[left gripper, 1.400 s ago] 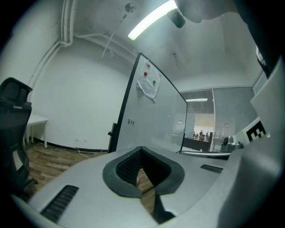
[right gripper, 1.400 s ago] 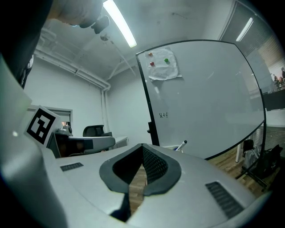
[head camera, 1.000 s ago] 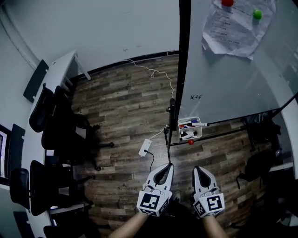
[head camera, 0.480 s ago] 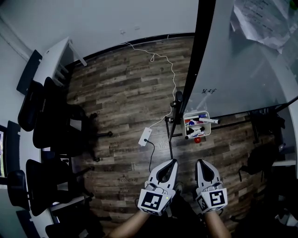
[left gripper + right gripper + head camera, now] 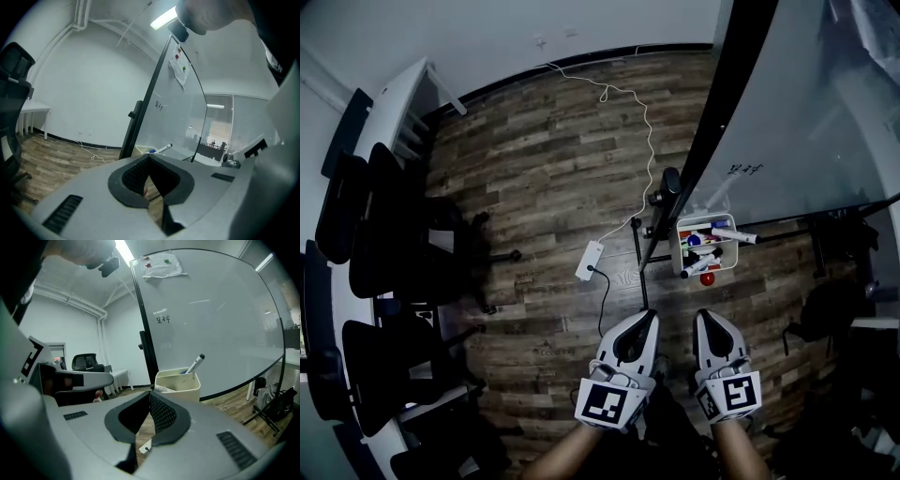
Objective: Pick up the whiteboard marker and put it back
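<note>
Side by side ahead of the person, the left gripper (image 5: 642,321) and right gripper (image 5: 710,319) are held pointing forward, slightly downward, both clenched on nothing. Well ahead of the right gripper, the marker (image 5: 733,234) is seen sticking out of a white bin (image 5: 680,242) by the whiteboard (image 5: 806,141).

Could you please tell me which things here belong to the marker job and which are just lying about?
For the job: marker, white tub, whiteboard, left gripper, right gripper, both shut and empty.
Lying about: office chairs, power strip, white cable, red ball.
</note>
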Available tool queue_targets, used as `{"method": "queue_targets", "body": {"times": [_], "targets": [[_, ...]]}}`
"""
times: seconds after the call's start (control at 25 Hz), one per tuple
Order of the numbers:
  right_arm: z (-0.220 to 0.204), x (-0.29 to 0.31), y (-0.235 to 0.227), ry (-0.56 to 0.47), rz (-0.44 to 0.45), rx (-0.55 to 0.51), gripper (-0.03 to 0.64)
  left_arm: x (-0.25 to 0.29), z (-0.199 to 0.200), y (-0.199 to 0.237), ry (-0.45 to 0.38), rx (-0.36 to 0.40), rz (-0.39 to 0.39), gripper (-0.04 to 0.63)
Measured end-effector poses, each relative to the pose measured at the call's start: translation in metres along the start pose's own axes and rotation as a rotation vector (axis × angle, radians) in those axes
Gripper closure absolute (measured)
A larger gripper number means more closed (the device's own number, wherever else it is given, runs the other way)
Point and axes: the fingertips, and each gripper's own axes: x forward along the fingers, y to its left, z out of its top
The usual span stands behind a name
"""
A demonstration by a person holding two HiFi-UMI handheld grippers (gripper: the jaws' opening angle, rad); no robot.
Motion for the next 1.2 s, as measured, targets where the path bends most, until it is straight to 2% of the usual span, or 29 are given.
{"method": "queue_targets", "body": {"times": [0.36, 0.68, 1.04, 1.2], "targets": [[-0.006, 0.021, 0.000, 0.009, -0.003, -0.024, 0.598, 0.002, -0.006, 0.007, 0.011, -0.012, -0.007, 0.588], [-0.008, 0.035, 0.003, 0.028, -0.011, -0.071, 0.515, 0.007, -0.007, 0.010, 0.015, -0.027, -0.012, 0.588], [0.000, 0.049, -0.003, 0.036, -0.063, -0.096, 0.495, 0.014, -0.009, 0.021, 0.020, -0.057, 0.003, 0.588], [0.000, 0.053, -0.004, 0.013, -0.052, -0.104, 0.486, 0.016, -0.009, 0.024, 0.024, -0.062, 0.001, 0.588]]}}
